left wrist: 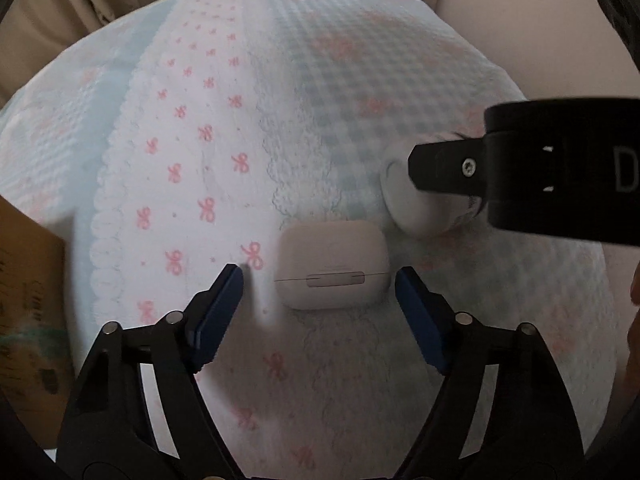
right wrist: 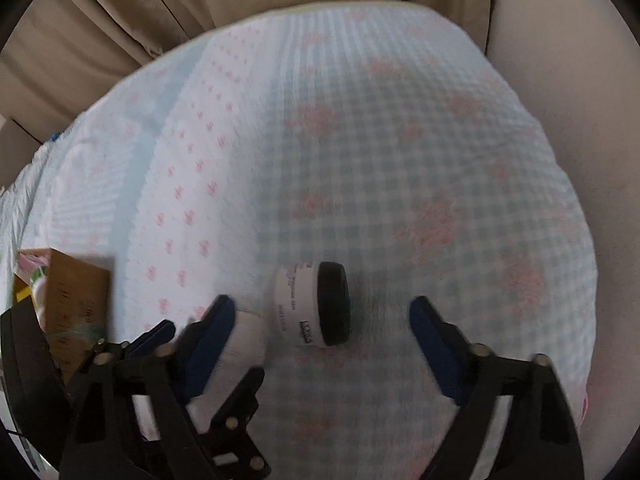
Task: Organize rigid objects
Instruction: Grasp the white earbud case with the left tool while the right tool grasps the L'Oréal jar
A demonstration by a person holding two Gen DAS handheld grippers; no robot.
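A quilted bedspread [left wrist: 224, 168] patterned with pink bows and pale blue checks spreads beneath both claws, and a brown cardboard box [right wrist: 76, 300] stands off to the left of the left gripper [left wrist: 319, 280]. That claw's blue pads are spread wide, flanking a white earbud case [left wrist: 334, 266] that lies flat between them, untouched. The right gripper [right wrist: 322, 316] is likewise open, with a white jar [right wrist: 312, 304] with a black lid lying on its side between its fingertips, touching neither.

Left gripper [left wrist: 319, 280] and right gripper [right wrist: 322, 312] both hover low, jaws spread wide.
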